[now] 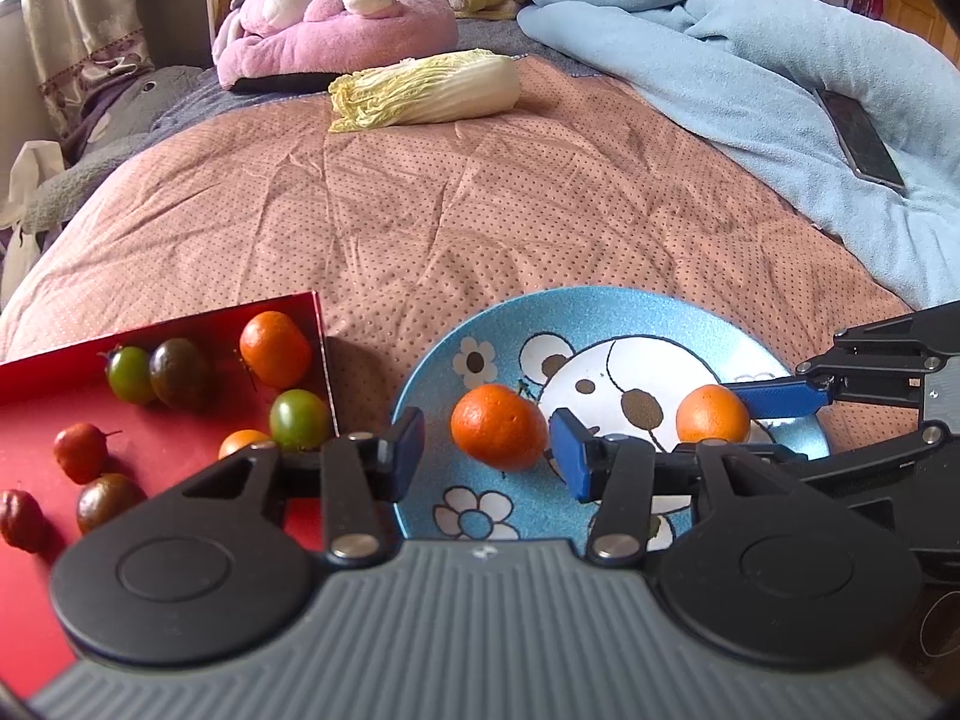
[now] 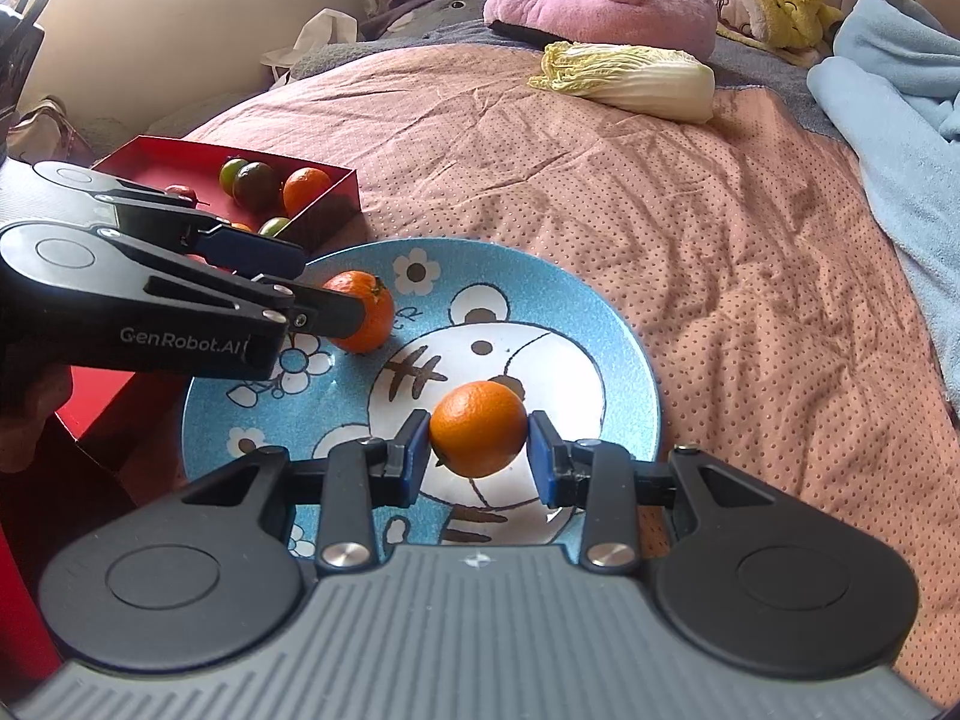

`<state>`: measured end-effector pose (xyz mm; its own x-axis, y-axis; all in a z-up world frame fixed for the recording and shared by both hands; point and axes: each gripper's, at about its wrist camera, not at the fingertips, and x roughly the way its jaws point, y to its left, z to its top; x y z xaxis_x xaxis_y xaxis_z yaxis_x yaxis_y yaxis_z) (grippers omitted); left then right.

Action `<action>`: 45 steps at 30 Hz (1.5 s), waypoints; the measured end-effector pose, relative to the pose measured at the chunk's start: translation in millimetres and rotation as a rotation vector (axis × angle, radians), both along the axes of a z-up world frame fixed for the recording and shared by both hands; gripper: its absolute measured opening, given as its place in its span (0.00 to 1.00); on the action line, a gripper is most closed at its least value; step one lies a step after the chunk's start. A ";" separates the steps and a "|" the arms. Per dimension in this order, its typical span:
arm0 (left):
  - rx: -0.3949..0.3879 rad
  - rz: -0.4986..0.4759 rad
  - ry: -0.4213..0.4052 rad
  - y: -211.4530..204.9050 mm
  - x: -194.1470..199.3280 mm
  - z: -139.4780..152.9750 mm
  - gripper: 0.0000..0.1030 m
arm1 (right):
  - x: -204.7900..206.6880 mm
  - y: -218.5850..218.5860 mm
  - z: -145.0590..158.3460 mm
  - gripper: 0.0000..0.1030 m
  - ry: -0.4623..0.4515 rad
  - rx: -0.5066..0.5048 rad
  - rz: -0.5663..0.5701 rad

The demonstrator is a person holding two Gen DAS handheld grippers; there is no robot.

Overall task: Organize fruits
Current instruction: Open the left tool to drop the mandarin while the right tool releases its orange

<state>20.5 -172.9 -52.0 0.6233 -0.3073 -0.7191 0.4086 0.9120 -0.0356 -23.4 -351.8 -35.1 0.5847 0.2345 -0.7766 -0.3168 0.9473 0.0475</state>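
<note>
Beyond the blue plate (image 2: 624,360) the pink bedspread (image 2: 600,180) lies bare up to the cabbage (image 2: 630,78) at the far end. The red box (image 2: 336,192) walls the plate's left side, the blue blanket (image 2: 900,138) the far right. Over the plate, both hand-held grippers, left (image 2: 336,294) and right (image 2: 480,450), crowd the near half.

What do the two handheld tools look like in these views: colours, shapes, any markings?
Both tools match. The left tool and right tool each have a grey ribbed body, two round black housings, black linkage arms with silver rivets, and flat blue fingers. Seen from the right wrist view, the left tool's side carries white "GenRobot.AI" lettering. No cables or sleeves are visible.
</note>
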 end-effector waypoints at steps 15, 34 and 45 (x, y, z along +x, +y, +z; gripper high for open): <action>-0.022 0.025 -0.022 8.6 -6.0 8.4 0.48 | 6.6 4.0 -3.4 0.39 -0.008 -0.022 -0.019; -0.028 0.051 -0.040 16.3 -10.0 13.8 0.48 | 6.7 4.6 11.6 0.59 -0.060 -0.032 -0.034; -0.014 0.098 -0.080 21.3 -9.7 18.3 0.48 | 3.9 13.3 14.7 0.66 -0.065 -0.030 -0.005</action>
